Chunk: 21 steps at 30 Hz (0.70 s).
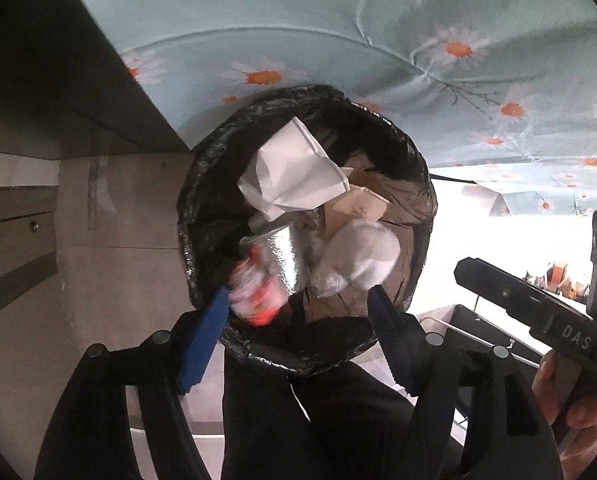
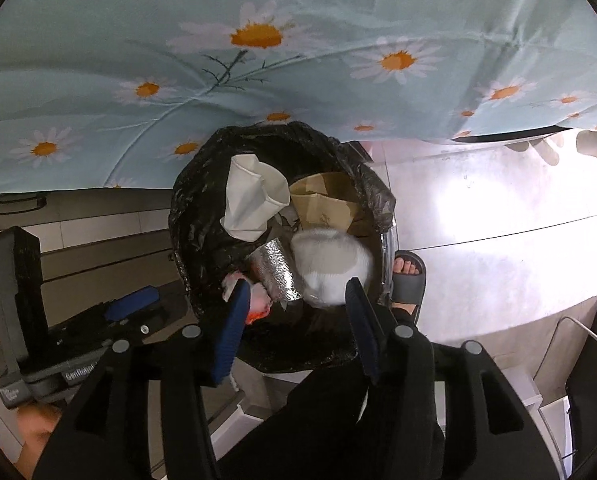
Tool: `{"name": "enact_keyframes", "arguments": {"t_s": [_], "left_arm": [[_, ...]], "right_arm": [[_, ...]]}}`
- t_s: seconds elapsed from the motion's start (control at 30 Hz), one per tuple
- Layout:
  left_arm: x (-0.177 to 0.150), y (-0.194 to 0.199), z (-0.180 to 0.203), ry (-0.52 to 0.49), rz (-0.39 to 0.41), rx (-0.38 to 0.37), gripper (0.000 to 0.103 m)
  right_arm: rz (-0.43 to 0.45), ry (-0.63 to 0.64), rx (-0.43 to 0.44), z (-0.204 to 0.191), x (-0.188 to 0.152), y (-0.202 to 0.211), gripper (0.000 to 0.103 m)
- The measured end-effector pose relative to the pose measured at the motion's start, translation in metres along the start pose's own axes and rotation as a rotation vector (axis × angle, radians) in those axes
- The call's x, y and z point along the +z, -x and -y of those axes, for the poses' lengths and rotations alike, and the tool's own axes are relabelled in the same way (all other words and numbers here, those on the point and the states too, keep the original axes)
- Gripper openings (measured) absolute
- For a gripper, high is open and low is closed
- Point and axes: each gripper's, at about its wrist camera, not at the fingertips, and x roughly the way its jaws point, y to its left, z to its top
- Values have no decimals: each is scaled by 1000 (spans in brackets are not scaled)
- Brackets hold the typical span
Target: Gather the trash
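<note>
A round bin lined with a black bag point(image 1: 202, 184) stands below both grippers; it also shows in the right wrist view point(image 2: 194, 208). Inside lie a crushed white paper cup point(image 1: 294, 168) point(image 2: 250, 196), brown paper point(image 1: 358, 200) point(image 2: 326, 200), silver foil point(image 1: 282, 252) point(image 2: 274, 272) and a white wad point(image 1: 366, 256) point(image 2: 330, 268). A blurred red and white wrapper point(image 1: 254, 292) point(image 2: 254, 304) is in the air just off my left finger. My left gripper point(image 1: 298, 300) is open above the bin. My right gripper point(image 2: 296, 292) is open and empty above it.
A light blue cloth with daisies point(image 1: 298, 20) point(image 2: 298, 40) hangs over the table edge behind the bin. A sandalled foot point(image 2: 408, 280) stands right of the bin. Grey cabinet fronts point(image 1: 18, 220) are at the left. A black box point(image 2: 590, 380) stands at the lower right.
</note>
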Motion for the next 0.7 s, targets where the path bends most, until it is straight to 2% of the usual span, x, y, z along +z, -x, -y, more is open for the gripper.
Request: {"name": "enact_keyframes", "arguments": {"t_s": [0.27, 0.47, 0.5, 0.57, 0.7], "left_arm": [[-7, 25, 9, -4, 34, 4, 69], [-20, 60, 26, -32, 76, 16, 69], [-22, 65, 28, -40, 85, 30, 69], [-25, 83, 38, -57, 110, 41, 69], [-28, 111, 53, -77, 146, 44, 69]], "right_arm": [[42, 43, -38, -3, -7, 33, 51], [106, 112, -44, -16, -17, 74, 58], [119, 126, -46, -19, -19, 81, 63], [135, 154, -47, -23, -21, 95, 67], [178, 190, -35, -29, -22, 124, 68]]}}
